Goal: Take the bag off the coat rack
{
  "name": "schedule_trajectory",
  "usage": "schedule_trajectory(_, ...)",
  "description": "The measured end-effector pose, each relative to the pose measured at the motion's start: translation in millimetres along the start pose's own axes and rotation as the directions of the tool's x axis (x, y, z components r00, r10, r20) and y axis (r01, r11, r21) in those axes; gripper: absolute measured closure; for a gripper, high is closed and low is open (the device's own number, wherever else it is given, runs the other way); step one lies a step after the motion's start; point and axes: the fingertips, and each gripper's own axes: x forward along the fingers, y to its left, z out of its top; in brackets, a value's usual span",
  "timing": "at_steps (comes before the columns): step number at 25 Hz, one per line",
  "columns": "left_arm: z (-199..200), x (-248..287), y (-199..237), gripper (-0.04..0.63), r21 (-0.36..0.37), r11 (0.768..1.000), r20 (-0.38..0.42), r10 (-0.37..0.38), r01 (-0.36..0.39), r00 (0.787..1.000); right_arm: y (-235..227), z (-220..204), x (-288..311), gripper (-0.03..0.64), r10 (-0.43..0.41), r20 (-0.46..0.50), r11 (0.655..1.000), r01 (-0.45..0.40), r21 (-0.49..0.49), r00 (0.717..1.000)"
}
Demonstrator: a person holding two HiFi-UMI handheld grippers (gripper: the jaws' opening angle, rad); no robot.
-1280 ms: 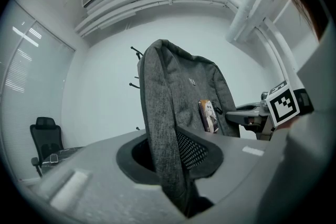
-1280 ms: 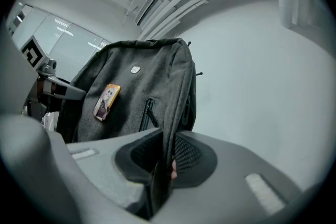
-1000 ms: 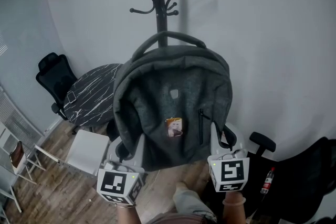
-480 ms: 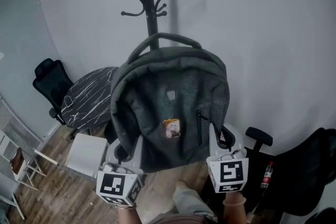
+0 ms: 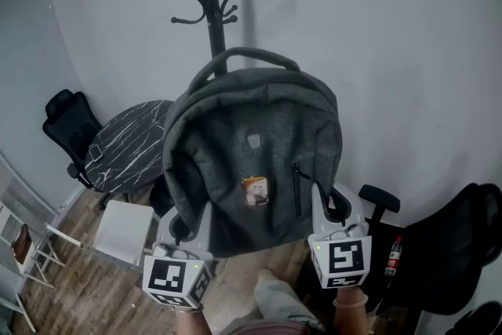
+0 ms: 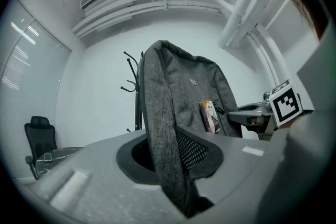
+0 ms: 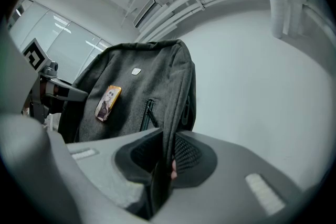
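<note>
A grey backpack [image 5: 251, 161] with a small picture badge [image 5: 256, 191] hangs upright between my two grippers, in front of the black coat rack [image 5: 208, 12]. Its top handle [image 5: 239, 56] stands free of the hooks. My left gripper [image 5: 186, 227] is shut on the bag's lower left edge, the fabric pinched between the jaws [image 6: 176, 165]. On the lower right edge, my right gripper [image 5: 333, 212] is likewise shut, the side seam clamped between the jaws [image 7: 163, 170]. The rack's base is hidden behind the bag.
A round black marble table [image 5: 129, 145] and a black office chair [image 5: 67, 121] stand at the left, a white stool [image 5: 125, 227] below them. At the right sit another black chair [image 5: 455, 247] and a bottle [image 5: 392, 256]. The white wall lies behind.
The coat rack has slid left and up in the head view and the left chair has shifted left; the backpack stays in both grips at the same place in view.
</note>
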Motion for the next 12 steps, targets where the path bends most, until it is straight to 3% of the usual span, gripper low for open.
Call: schedule_trajectory(12,5.6,-7.0,-2.1,0.511,0.004,1.000,-0.003,-0.007,0.007,1.000,1.5,4.5,-8.6,0.572,-0.004,-0.012,1.000,0.004,0.000,1.000)
